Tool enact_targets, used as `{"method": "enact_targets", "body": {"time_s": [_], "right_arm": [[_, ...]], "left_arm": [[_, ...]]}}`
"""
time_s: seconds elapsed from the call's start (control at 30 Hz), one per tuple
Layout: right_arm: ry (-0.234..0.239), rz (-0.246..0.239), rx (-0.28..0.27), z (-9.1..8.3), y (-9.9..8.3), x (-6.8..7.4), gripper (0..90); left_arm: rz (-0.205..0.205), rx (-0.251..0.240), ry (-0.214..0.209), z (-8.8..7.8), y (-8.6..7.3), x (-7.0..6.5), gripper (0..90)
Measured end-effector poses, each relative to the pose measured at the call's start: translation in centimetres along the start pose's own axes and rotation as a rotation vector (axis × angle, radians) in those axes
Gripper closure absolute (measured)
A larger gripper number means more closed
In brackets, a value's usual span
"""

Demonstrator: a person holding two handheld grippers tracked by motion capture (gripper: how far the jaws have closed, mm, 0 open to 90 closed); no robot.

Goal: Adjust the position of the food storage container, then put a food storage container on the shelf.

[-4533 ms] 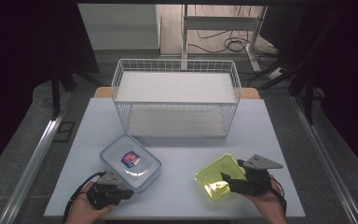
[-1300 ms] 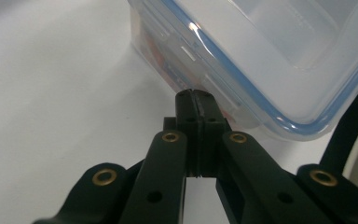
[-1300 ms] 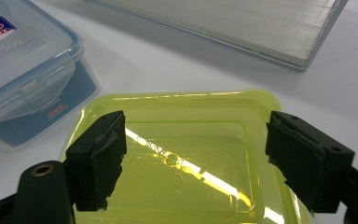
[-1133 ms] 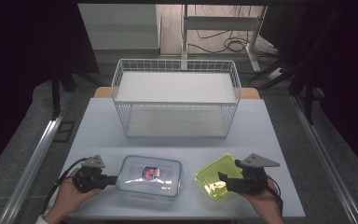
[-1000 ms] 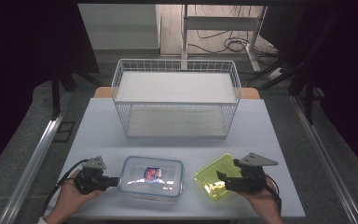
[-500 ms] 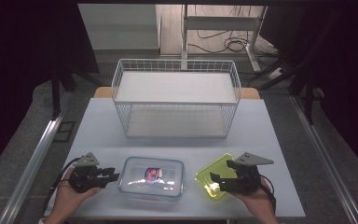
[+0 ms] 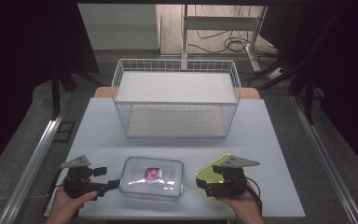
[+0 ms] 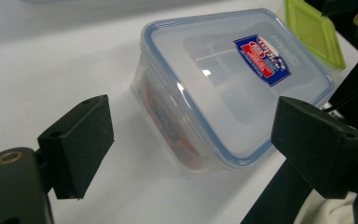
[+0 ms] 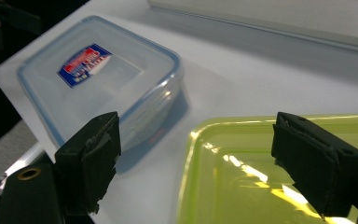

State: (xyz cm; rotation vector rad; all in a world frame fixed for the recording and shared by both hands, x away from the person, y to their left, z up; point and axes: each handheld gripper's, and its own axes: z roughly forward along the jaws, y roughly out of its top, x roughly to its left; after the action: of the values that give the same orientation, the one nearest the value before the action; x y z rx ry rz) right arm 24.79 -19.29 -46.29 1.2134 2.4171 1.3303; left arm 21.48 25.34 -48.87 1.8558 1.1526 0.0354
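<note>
The right gripper (image 9: 191, 168) has its two black jaws spread wide with nothing between the pads. Below them lies a yellow-green tray (image 9: 242, 172), and just beyond on the white table (image 9: 270, 74) sits a clear lidded box (image 9: 98, 88) with a red-and-blue label.

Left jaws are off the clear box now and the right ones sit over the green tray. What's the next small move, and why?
Probably bring the right gripper across to the clear box. The left gripper has just been opening; its jaws stand wide with nothing between them, the box's near corner just ahead. The right jaws are open above the green tray, gripping nothing, and the box lies close beside it on the table.
</note>
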Motion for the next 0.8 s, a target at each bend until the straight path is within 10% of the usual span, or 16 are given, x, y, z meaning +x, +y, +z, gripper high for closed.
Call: {"method": "enact_targets", "body": {"time_s": [0.8], "right_arm": [[0.068,0.205,0.080,5.1,-1.6,4.7,25.1]], "left_arm": [[-0.079,0.071,-0.116,3.5,0.5,0.9,12.0]]}}
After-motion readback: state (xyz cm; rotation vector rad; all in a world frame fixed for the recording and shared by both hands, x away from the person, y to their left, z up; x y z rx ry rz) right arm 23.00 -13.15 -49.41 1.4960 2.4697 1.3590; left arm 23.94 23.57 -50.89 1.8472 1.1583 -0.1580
